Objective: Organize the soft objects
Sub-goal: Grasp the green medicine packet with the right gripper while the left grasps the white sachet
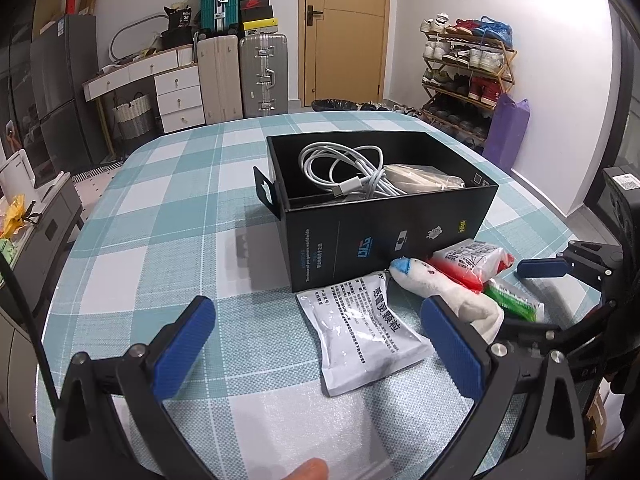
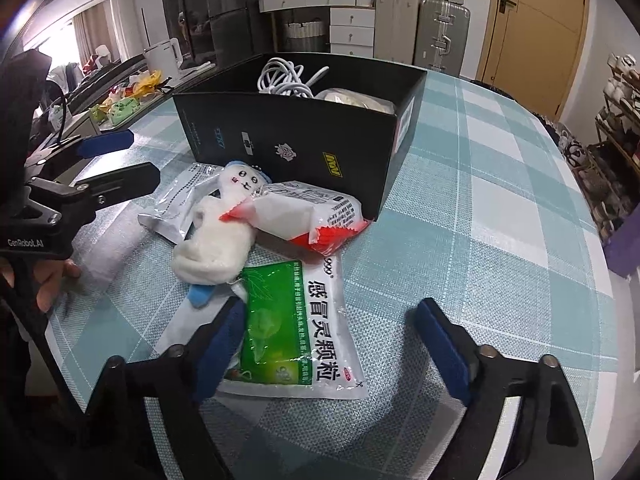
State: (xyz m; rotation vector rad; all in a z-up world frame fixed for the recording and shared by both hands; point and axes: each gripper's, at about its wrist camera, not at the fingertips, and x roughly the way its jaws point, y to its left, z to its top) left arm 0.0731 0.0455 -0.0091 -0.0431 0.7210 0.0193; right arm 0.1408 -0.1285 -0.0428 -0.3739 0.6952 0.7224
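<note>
Grippers are being held low over the checked tablecloth (image 1: 168, 208), both with jaws apart. Left gripper (image 1: 316, 344) is straddling the silver sachet (image 1: 360, 332), not pressing it. Right gripper (image 2: 332, 344) is straddling the green-and-white granule packet (image 2: 296, 320); left pad at its edge, contact unclear. White plush toy (image 2: 216, 240) and red-and-white packet (image 2: 304, 216) are lying against the black box (image 2: 304, 140), which is holding a white cable (image 1: 340, 168).

A black box (image 1: 384, 216) holding a white cable (image 1: 340, 168) stands behind a silver sachet (image 1: 360, 332) on the checked tablecloth (image 1: 180, 208).
</note>
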